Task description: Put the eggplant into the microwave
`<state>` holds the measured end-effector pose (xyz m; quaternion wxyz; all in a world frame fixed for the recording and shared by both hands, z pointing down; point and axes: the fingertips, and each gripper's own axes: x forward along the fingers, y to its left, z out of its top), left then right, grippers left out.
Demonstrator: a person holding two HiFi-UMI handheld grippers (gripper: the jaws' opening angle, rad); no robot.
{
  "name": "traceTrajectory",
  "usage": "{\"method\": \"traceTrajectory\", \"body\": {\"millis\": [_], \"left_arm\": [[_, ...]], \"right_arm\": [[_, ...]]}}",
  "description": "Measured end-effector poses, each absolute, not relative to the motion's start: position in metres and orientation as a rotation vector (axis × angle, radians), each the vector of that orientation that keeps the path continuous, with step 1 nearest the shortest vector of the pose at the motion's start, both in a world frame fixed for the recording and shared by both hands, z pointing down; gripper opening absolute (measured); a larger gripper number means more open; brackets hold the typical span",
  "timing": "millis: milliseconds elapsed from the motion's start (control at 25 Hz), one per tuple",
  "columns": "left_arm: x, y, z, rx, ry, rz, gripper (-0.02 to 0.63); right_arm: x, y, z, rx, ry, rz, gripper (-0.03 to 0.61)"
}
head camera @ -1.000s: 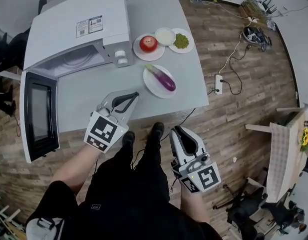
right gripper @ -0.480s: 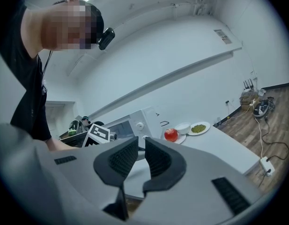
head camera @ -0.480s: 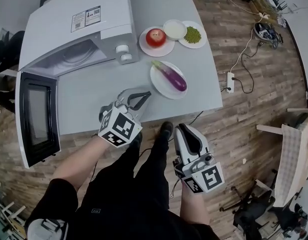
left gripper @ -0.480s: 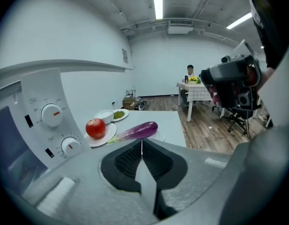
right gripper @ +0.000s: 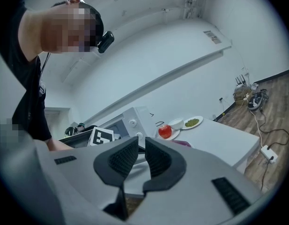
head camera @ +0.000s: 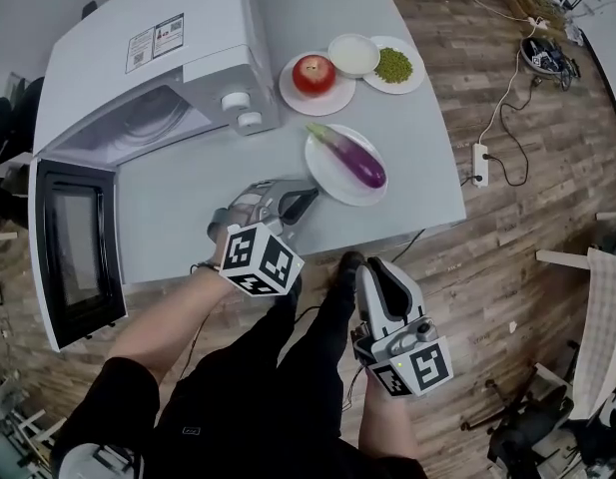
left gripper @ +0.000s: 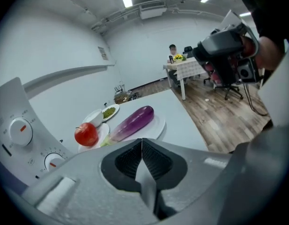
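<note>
L gripper, jaws closed & empty, hovers just beside eggplant; R gripper, jaws together, empty, well away from eggplant.

In the right gripper view, the eggplant was almost wholly hidden behind the right gripper; only a purple sliver showed. In the left gripper view, the microwave was cut off by the picture's left edge, leaving only its dial panel, and the eggplant's stem end was partly covered by the left gripper. In the head view, the labels on the microwave top were too small to read.
</note>
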<state>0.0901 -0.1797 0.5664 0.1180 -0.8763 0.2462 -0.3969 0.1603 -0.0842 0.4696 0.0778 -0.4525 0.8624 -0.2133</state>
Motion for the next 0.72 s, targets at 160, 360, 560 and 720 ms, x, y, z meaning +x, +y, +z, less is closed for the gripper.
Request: {"method": "traceTrajectory", "body": {"millis": [160, 360, 560, 720], "left_arm": [[0.092, -0.186, 0.585, -2.451, 0.627, -1.248, 0.011], [0.094, -0.19, 0.605, -2.372, 0.555, -1.32, 0.016], [0.096, -0.191, 0.612, -2.263, 0.479, -1.345, 0.079], [0.097, -0.194, 0.615, -2.154, 0.413, -1.364, 0.091]], "right_arm": [[0.163, -0.08, 0.481, -1.381, 2.556, -0.65, 0.055], [0.164, -0.075, 0.487, -1.411, 2.536, -0.66, 0.055], [0.166, -0.072, 0.485, -1.441, 2.522, -0.653, 0.055], [0.166, -0.069, 0.485, -1.457, 2.51, -0.652, 0.055]]}}
